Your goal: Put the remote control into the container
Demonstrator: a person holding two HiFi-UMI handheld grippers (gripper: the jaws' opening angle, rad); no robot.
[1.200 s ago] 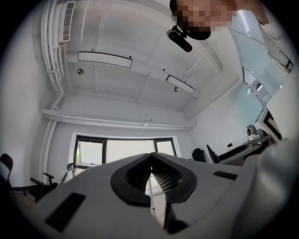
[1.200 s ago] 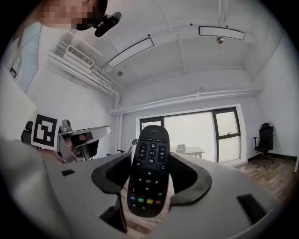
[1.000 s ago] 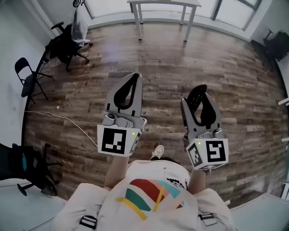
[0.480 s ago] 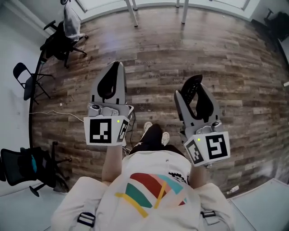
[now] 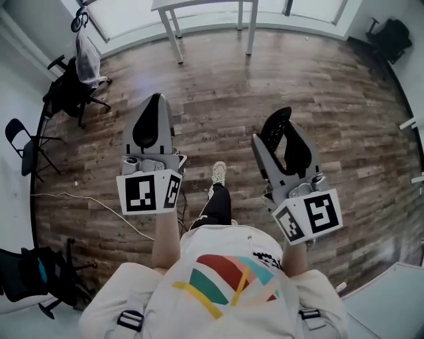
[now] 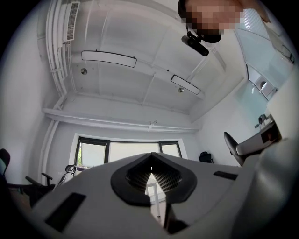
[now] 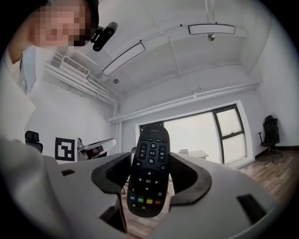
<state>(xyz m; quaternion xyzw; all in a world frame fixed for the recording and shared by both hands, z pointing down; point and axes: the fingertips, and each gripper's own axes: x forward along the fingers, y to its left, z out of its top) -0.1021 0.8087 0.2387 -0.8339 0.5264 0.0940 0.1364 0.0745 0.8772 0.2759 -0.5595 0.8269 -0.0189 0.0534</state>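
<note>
A black remote control with coloured buttons stands upright between the jaws of my right gripper, which is shut on it. In the head view the remote shows as a dark slab at the tip of the right gripper, held over the wood floor. My left gripper is held level beside it, to the left. Its jaws are shut with nothing between them. Both grippers point up towards the ceiling and windows. No container shows in any view.
A white table stands by the windows ahead. Office chairs and a folding chair line the left wall, and another chair sits far right. A cable runs across the floor. The person's shoe is between the grippers.
The person has stepped forward, so the floor has slid by and a shoe now shows. Both grippers have moved a little left. The remote has stayed in the right gripper.
</note>
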